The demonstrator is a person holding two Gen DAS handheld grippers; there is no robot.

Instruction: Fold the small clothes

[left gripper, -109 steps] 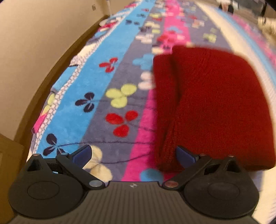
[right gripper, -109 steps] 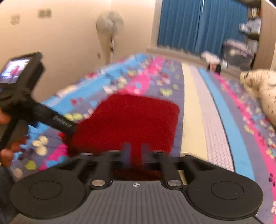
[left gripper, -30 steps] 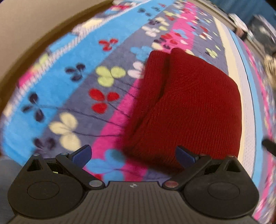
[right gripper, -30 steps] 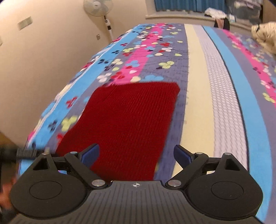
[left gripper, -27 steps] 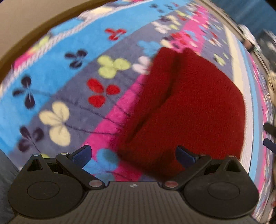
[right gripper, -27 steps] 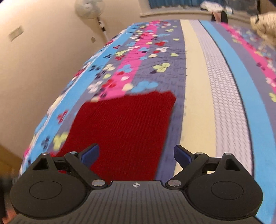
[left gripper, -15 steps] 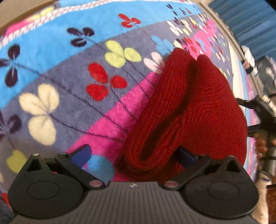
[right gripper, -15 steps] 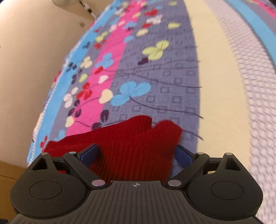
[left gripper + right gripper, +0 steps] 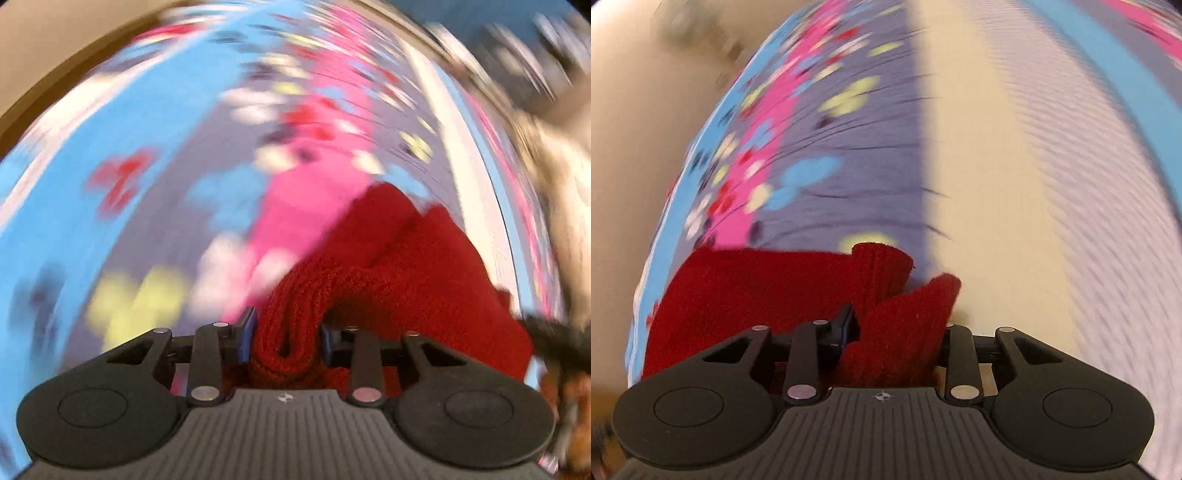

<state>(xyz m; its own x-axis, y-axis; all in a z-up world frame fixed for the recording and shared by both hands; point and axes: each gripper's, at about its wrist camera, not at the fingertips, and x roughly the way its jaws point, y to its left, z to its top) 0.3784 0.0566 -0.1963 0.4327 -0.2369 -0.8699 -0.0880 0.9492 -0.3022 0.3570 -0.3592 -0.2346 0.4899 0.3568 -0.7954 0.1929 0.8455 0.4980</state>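
Left claw: jaws closing, with a thick rolled fold of the red knitted garment bunched between the blue pads; both pads bear against the fabric, so the claw is clamped on the fold. Right claw: jaws closing, with a corner of the same red knitted garment gripped between them; the gripped portion stands up in a ribbed, crumpled peak above the jaws. In the right wrist view the remainder of the garment extends flat to the left of the claw. The garment lies on the bed, on the patterned blanket; in the left wrist view it sits across the pink stripe and the adjoining grey stripe, with the far edge of the fabric raised into two humps. At the right edge of the left wrist view, a dark blurred object shows just beside the garment; it cannot be identified. Beyond the garment, the blanket runs away in blue, pink, grey and cream stripes with flower shapes. A beige wall borders the bed on the left. Both views are motion-blurred.
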